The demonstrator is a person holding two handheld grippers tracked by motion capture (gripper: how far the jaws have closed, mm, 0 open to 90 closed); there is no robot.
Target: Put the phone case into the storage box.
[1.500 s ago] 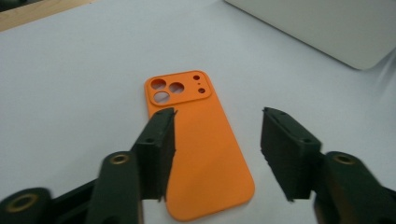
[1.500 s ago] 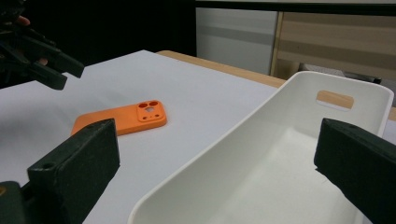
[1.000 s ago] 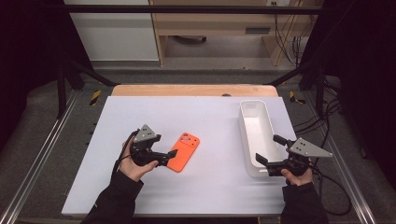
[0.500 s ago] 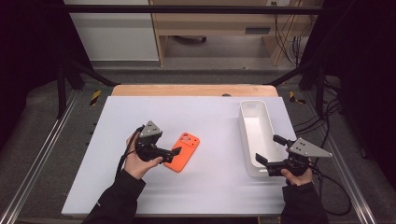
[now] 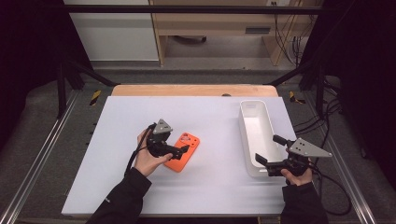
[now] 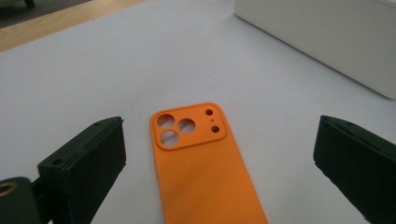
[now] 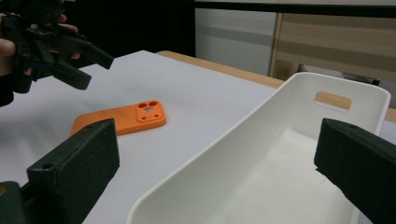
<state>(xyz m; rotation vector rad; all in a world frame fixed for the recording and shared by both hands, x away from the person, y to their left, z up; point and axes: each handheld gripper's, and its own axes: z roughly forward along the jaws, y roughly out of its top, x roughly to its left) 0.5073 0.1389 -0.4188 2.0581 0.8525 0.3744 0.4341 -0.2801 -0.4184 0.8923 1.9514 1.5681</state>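
An orange phone case (image 5: 191, 144) lies flat on the white table, back up, with its camera cutouts at the far end. My left gripper (image 5: 183, 151) hovers just over its near part. Its jaws have just been opening and now stand wide, one on each side of the case (image 6: 205, 172), without touching it. In the left gripper view the gripper (image 6: 219, 135) looks down along the case. My right gripper (image 5: 268, 150) is open at the near end of a white tray (image 5: 254, 122), its jaws astride the tray's wall (image 7: 261, 121). The right gripper view also shows the case (image 7: 116, 119) and the left gripper (image 7: 88, 65).
The long white tray has nothing inside and stands along the right side of the table. A wooden strip (image 5: 191, 90) runs along the table's far edge. Cables (image 5: 327, 182) trail off the right side. White tabletop (image 5: 215, 121) lies between the case and the tray.
My left gripper has moved right and slightly down onto the orange case, which was beside it a second ago. The right gripper has kept still at the tray.
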